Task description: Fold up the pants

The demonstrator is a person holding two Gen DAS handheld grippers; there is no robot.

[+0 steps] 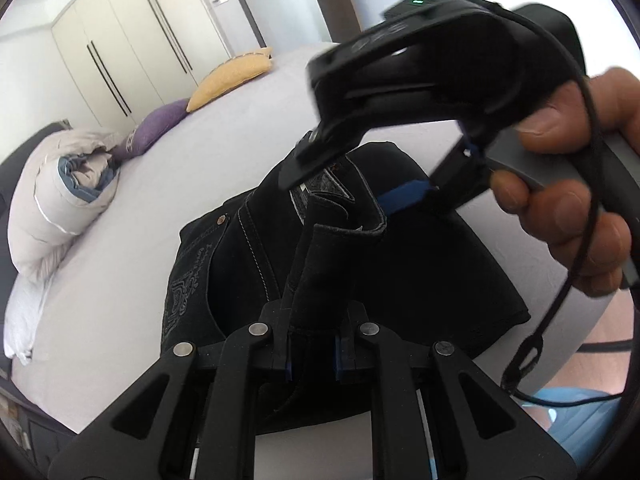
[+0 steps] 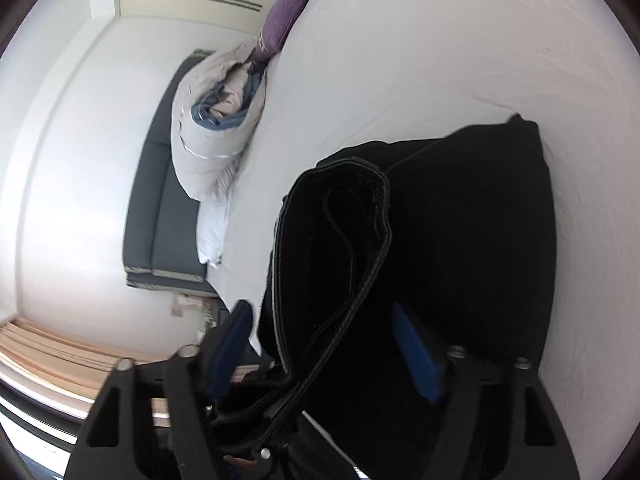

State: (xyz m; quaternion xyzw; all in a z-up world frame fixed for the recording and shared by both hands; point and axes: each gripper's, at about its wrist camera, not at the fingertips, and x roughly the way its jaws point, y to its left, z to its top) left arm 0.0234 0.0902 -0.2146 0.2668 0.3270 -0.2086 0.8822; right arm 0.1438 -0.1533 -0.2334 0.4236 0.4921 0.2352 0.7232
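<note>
Your black pants [image 1: 360, 264] lie part-folded on the white bed [image 1: 132, 216], hems lifted; your left gripper [image 1: 312, 344] is pinched tight on one hem; your right gripper [image 2: 324, 344] stands wide apart around the other; a rolled duvet [image 1: 60, 192] lies well apart.

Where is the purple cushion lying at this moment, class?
In the left wrist view the purple cushion lies at the left on the white bed, between the yellow cushion and the rolled pale duvet.
</note>
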